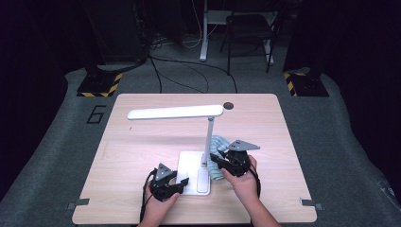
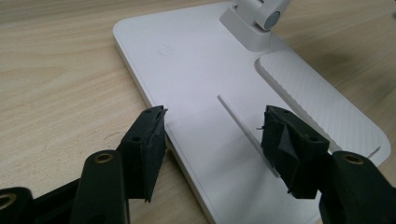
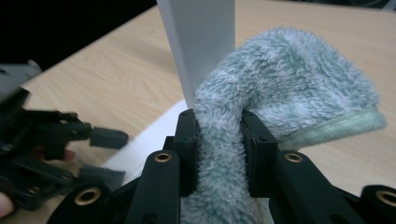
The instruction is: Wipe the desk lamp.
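Observation:
A white desk lamp stands mid-table, with a flat base [image 1: 190,165], a thin pole [image 1: 208,137] and a long head [image 1: 175,112]. A fluffy pale teal cloth [image 1: 220,143] lies against the foot of the pole. My right gripper [image 1: 216,161] is shut on a bunched fold of the cloth [image 3: 289,79], pressed between its jaws [image 3: 218,126] right beside the pole [image 3: 201,46]. My left gripper [image 1: 183,181] is open at the base's near left edge. Its jaws [image 2: 215,137] straddle the edge of the base [image 2: 196,65], one over the wood, the other over the plate.
The light wooden table [image 1: 142,156] has bare wood left of the lamp and behind it. A small dark round hole [image 1: 229,106] sits near the far edge. Cables and a chair [image 1: 250,28] are on the floor beyond the table. The left gripper [image 3: 56,140] appears in the right gripper view.

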{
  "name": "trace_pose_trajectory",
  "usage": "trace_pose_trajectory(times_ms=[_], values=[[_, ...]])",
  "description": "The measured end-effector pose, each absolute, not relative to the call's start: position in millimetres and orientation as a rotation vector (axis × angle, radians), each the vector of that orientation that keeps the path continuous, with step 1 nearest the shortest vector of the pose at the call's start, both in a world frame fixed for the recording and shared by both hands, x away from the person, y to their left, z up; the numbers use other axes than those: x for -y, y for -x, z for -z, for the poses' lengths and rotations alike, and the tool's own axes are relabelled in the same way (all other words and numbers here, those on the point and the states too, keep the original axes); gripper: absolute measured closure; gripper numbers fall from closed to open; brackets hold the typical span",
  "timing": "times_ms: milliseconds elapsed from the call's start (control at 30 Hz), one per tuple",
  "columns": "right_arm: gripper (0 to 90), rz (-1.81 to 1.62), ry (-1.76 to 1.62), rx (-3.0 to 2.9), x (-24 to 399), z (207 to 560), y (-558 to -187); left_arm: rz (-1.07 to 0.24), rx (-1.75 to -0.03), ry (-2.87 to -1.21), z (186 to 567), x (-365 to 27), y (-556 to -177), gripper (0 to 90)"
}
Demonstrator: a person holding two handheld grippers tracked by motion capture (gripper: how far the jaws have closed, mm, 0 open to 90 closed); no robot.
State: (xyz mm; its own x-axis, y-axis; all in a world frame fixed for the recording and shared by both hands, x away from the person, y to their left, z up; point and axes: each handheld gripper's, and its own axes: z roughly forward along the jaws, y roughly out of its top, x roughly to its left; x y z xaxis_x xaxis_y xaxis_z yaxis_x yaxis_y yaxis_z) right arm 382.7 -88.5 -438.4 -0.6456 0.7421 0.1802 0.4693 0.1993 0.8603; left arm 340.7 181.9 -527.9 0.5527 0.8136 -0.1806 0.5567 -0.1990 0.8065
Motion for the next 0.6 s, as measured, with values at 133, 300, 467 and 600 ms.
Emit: trace_pose_trajectory(times_ms=[133,300,467,600], values=[[71.1,-1.457,-1.103,-2.169,91.3,415.2,-378.7,-0.359,-1.106,-1.904,527.5,-183.1,-340.9,40.0],[71.1,-1.490,-1.052,-2.134,95.1,390.0,-377.4,-0.359,-1.115,-1.887,527.9,-181.9,-340.7,40.1],[71.2,-1.537,-1.027,-2.102,99.2,366.1,-376.3,-0.366,-1.109,-1.903,527.5,-182.4,-340.3,40.1],[71.2,-1.560,-1.000,-2.078,100.7,347.9,-375.0,-0.369,-1.108,-1.903,527.5,-182.1,-340.2,40.1]])
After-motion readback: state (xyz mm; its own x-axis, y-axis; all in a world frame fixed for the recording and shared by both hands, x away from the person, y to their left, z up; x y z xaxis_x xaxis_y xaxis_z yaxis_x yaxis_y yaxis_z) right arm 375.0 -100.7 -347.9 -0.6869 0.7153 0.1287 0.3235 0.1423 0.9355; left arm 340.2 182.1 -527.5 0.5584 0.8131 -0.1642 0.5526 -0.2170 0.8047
